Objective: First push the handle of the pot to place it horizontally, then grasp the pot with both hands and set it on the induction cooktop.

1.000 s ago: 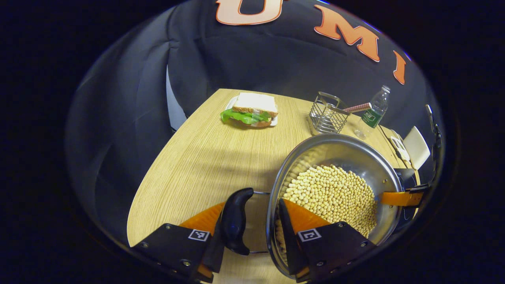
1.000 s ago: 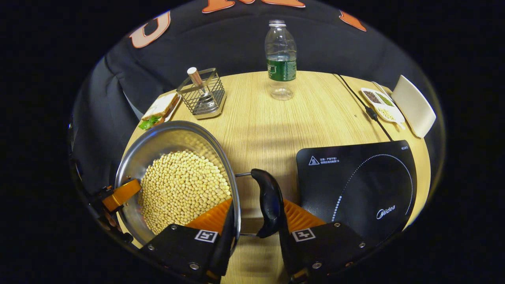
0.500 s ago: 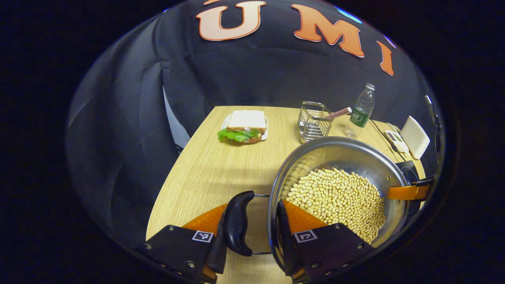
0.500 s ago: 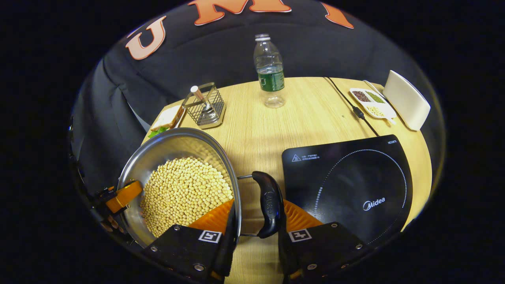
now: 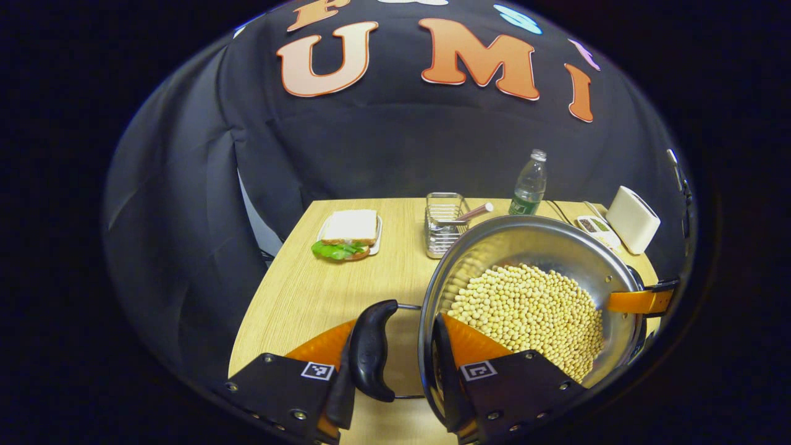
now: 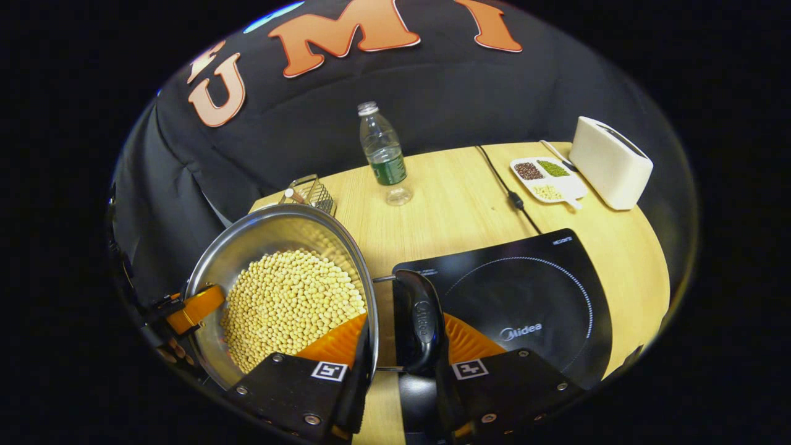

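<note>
A steel pot [image 5: 544, 244] full of soybeans [image 5: 531, 309] hangs above the wooden table [image 5: 309, 290], carried by both grippers. My left gripper [image 5: 395, 324] is shut on the pot: one finger is outside the black handle [image 5: 371, 352], the other inside the wall. My right gripper [image 6: 405, 321] is shut the same way on the opposite black handle [image 6: 420, 321] of the pot [image 6: 266, 232]. That handle hangs over the left edge of the black induction cooktop [image 6: 531, 290]. Each view also shows the other gripper at the pot's far rim.
A sandwich on a plate [image 5: 346, 235] and a wire rack [image 5: 442, 228] sit at the table's far left. A water bottle [image 6: 383, 151] stands at the back, a black cord [image 6: 507, 185] runs to the cooktop, and a divided dish [image 6: 547, 176] and a white box [image 6: 609, 161] are at the back right.
Both grippers have lifted the pot higher and carried it toward the cooktop; its right handle, earlier left of the cooktop, now hangs over the cooktop's left edge.
</note>
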Tool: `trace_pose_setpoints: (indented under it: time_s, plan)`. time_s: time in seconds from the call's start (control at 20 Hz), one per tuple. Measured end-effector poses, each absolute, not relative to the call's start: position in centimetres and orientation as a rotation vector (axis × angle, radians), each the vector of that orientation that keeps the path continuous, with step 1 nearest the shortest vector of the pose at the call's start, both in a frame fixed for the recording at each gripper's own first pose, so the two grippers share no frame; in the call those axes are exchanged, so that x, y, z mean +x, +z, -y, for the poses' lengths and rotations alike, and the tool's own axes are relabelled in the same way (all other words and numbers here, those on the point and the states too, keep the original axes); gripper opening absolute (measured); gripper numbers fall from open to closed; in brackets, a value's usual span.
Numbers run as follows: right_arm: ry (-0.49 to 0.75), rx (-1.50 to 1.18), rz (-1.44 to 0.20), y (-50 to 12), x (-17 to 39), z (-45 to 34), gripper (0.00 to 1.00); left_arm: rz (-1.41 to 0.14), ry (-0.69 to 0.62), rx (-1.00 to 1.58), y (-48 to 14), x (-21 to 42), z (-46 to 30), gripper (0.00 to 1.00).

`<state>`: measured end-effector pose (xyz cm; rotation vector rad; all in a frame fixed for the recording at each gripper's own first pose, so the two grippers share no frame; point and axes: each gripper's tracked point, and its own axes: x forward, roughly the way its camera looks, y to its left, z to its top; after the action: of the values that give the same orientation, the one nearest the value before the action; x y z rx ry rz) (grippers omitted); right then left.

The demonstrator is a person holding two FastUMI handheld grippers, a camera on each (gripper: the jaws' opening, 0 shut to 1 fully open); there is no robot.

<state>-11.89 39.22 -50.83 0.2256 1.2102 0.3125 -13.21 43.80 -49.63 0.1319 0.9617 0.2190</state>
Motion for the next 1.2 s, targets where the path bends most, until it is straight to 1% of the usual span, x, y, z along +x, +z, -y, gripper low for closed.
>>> trace_pose_setpoints:
  time_s: [0.05, 0.1, 0.15, 0.75, 1.1, 1.2]
  plan:
    - [0.309, 0.228, -1.203, -50.7, -11.6, -38.4, 0.47, -0.957, 0.213, 0.133, -49.7, -13.1, -43.8, 0.56]
    - [0.305, 0.230, -1.197, -50.4, -11.5, -37.6, 0.47, -0.952, 0.209, 0.131, -49.6, -13.0, -43.8, 0.56]
    - [0.299, 0.236, -1.190, -50.2, -11.2, -36.6, 0.47, -0.947, 0.205, 0.131, -49.6, -12.9, -43.8, 0.58]
    - [0.209, 0.267, -1.132, -47.3, -9.0, -25.4, 0.47, -0.901, 0.134, 0.132, -50.0, -12.4, -43.9, 0.58]
    - [0.164, 0.271, -1.138, -47.6, -8.8, -20.8, 0.47, -0.903, 0.108, 0.130, -50.4, -12.8, -43.8, 0.58]
    - [0.158, 0.263, -1.143, -48.5, -8.3, -20.1, 0.47, -0.913, 0.109, 0.119, -50.4, -12.9, -43.7, 0.58]
